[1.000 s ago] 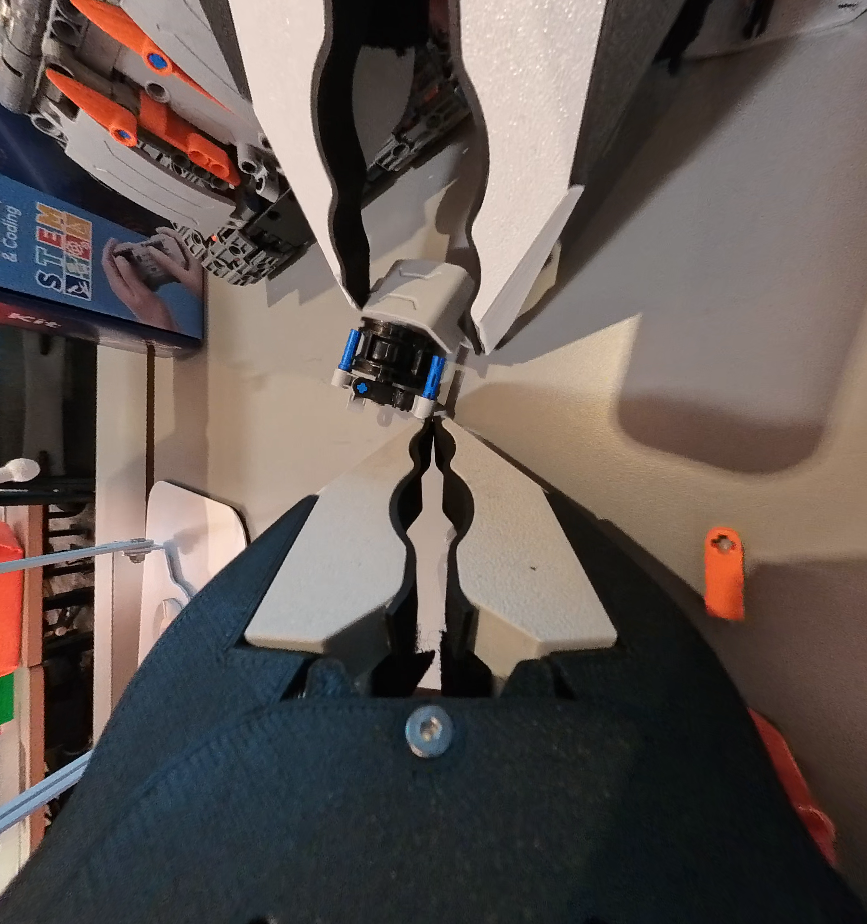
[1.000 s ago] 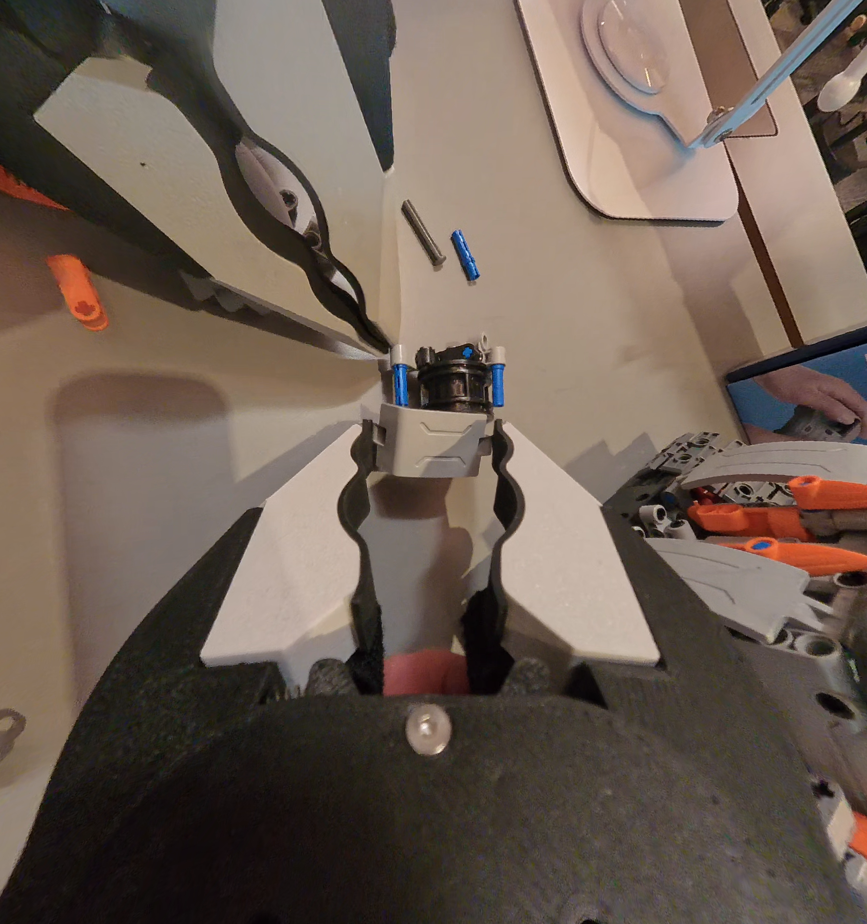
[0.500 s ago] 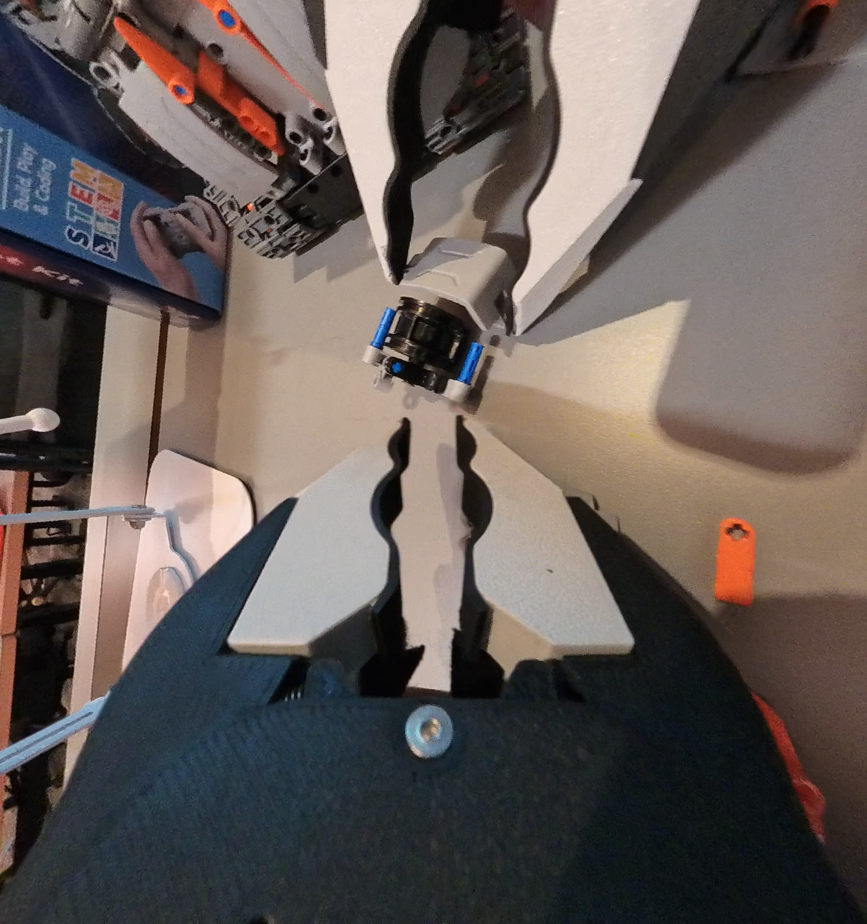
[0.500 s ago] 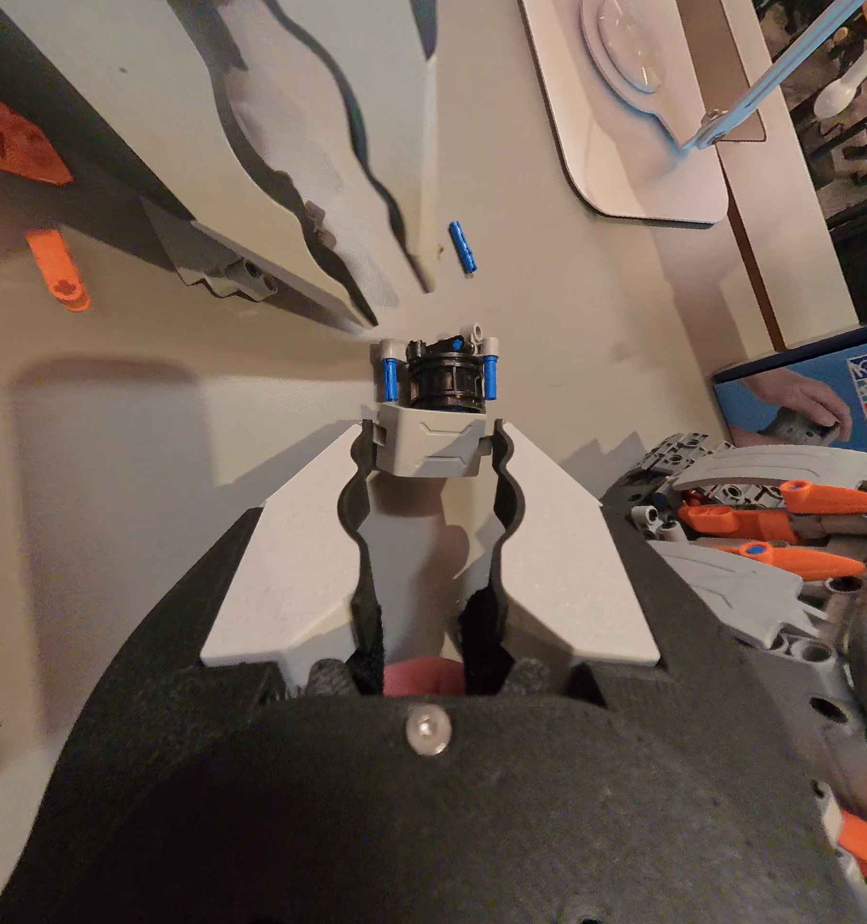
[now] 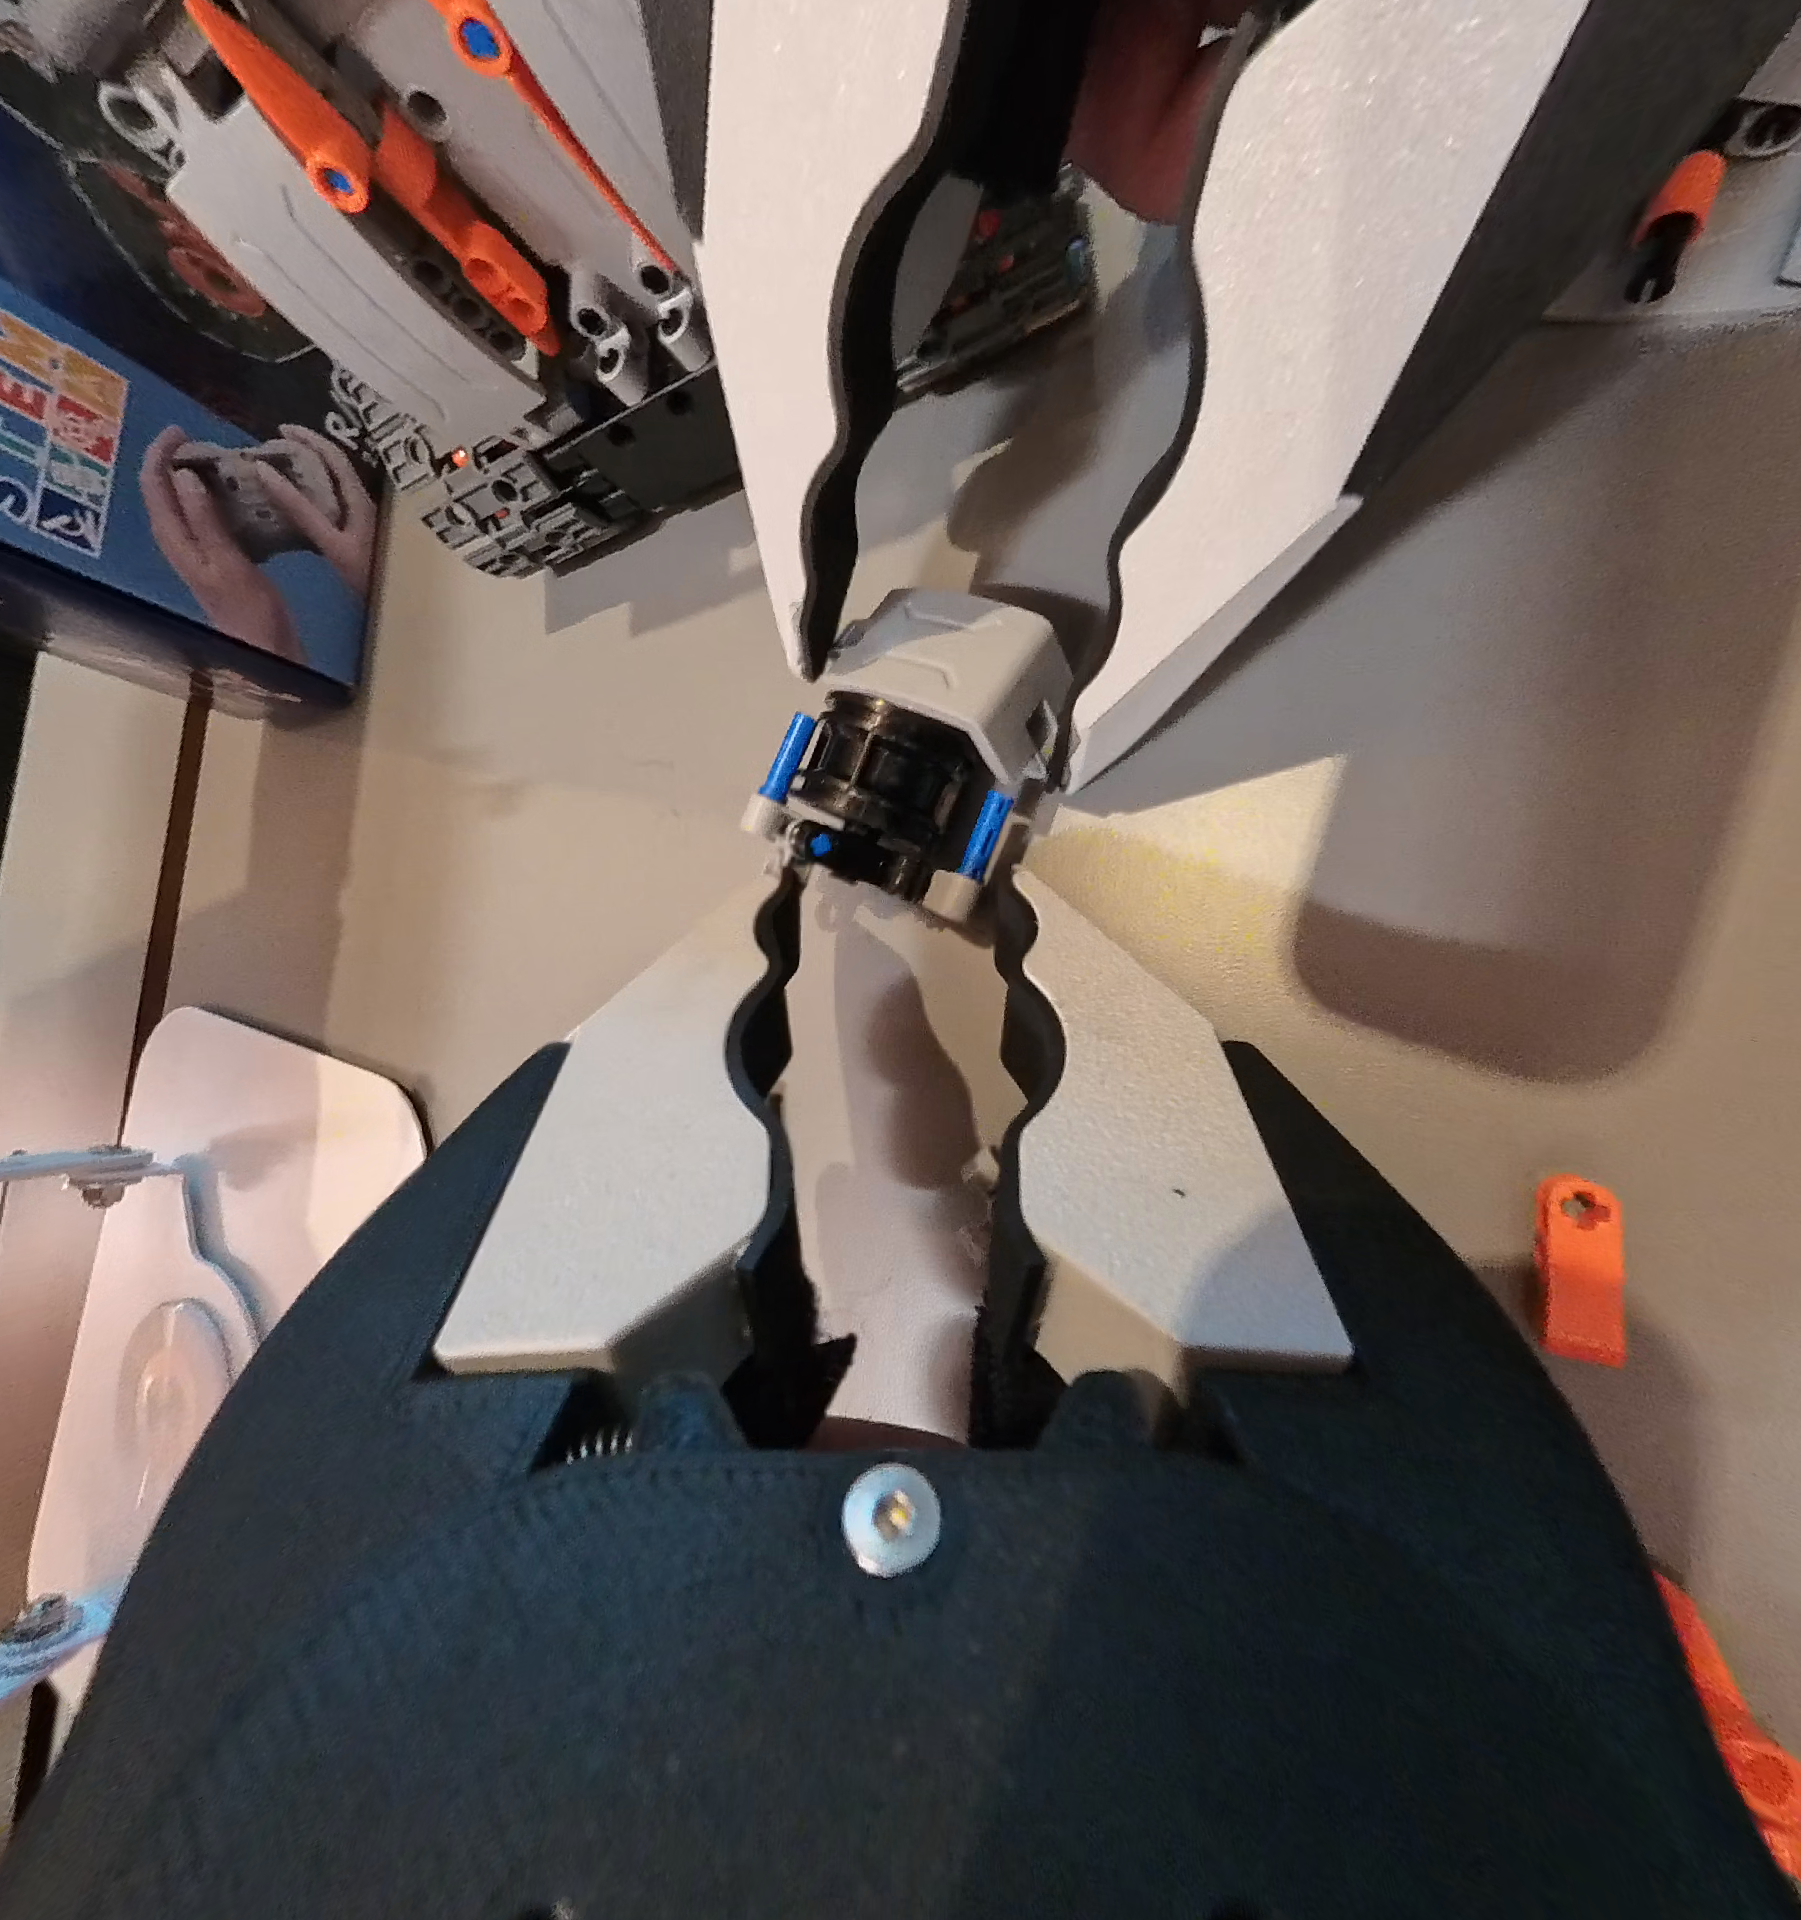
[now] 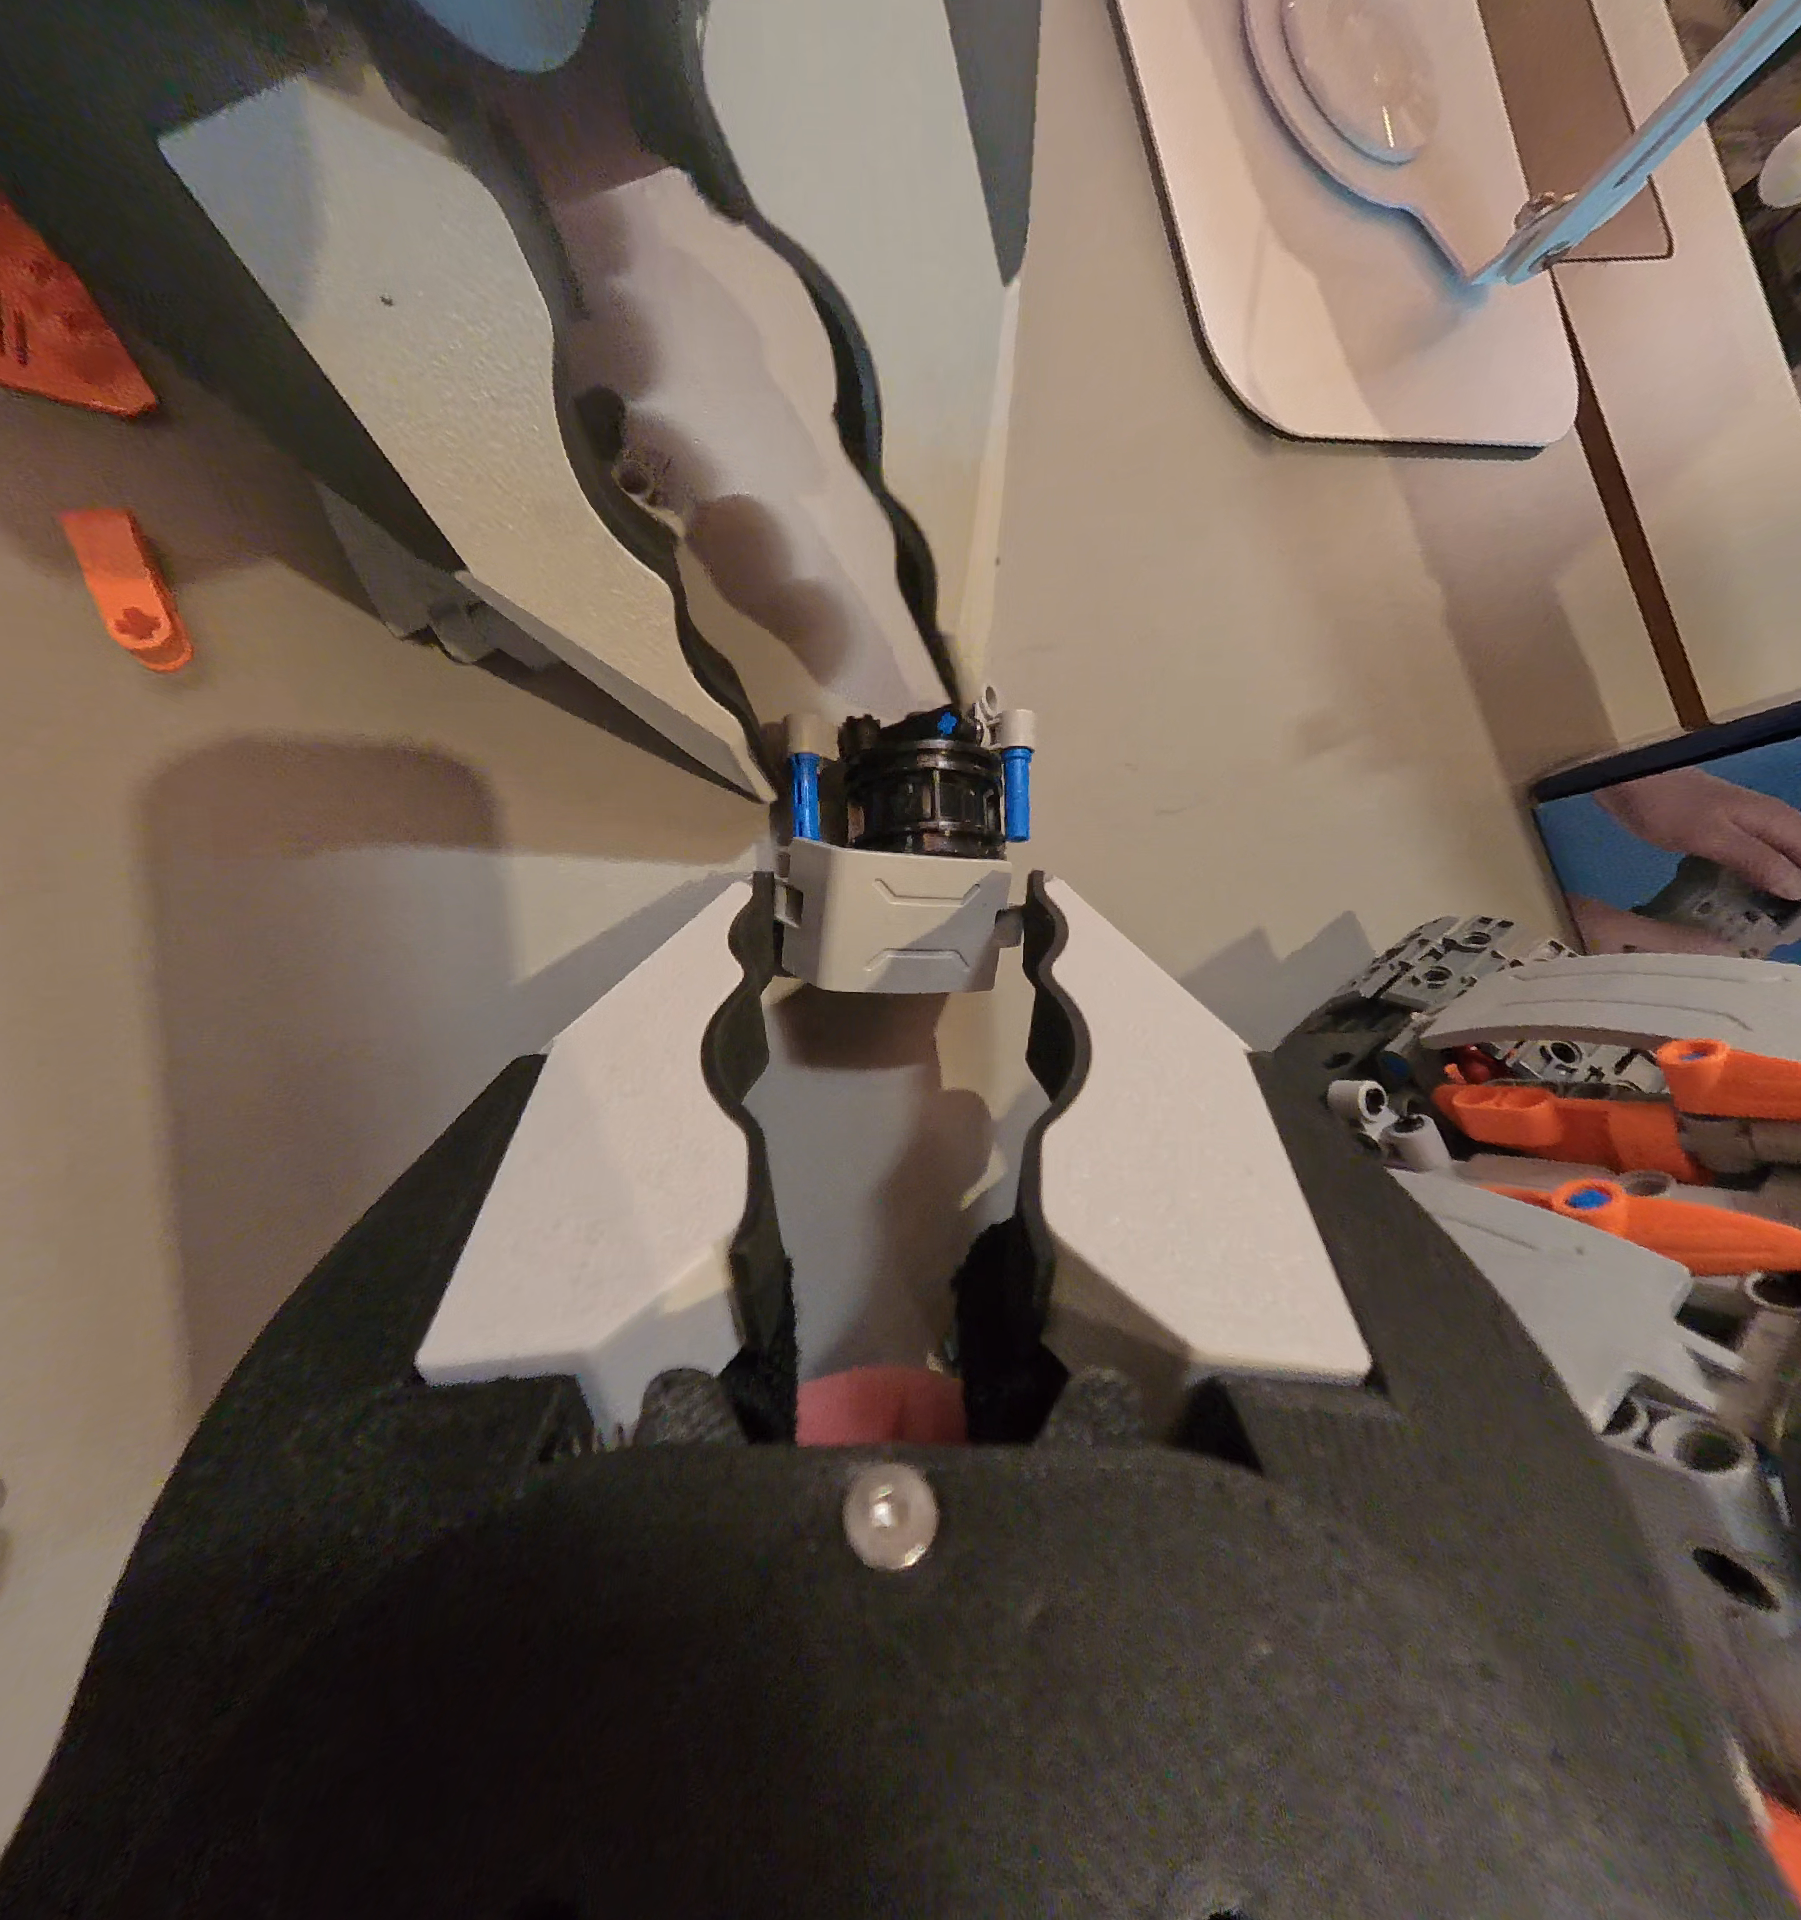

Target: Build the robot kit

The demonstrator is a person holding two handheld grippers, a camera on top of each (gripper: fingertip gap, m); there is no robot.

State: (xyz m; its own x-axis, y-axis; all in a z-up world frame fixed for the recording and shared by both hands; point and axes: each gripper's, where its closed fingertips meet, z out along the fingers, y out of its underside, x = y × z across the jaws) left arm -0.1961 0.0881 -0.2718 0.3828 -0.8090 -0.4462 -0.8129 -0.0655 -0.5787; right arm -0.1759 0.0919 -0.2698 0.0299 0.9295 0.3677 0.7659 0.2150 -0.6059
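Motor block (image 6: 896,862) (grey housing, black drum, blue pins) is clamped at the housing between the tips of the right gripper (image 6: 891,914), presumably leaving its drum end exposed, where the parted left gripper (image 5: 891,894) is set, tips flanking it, contact unclear.

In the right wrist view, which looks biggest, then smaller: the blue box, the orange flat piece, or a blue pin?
1. Blue cardboard box, cut off by the frame.
2. Orange flat plastic piece.
3. Blue plastic pin.
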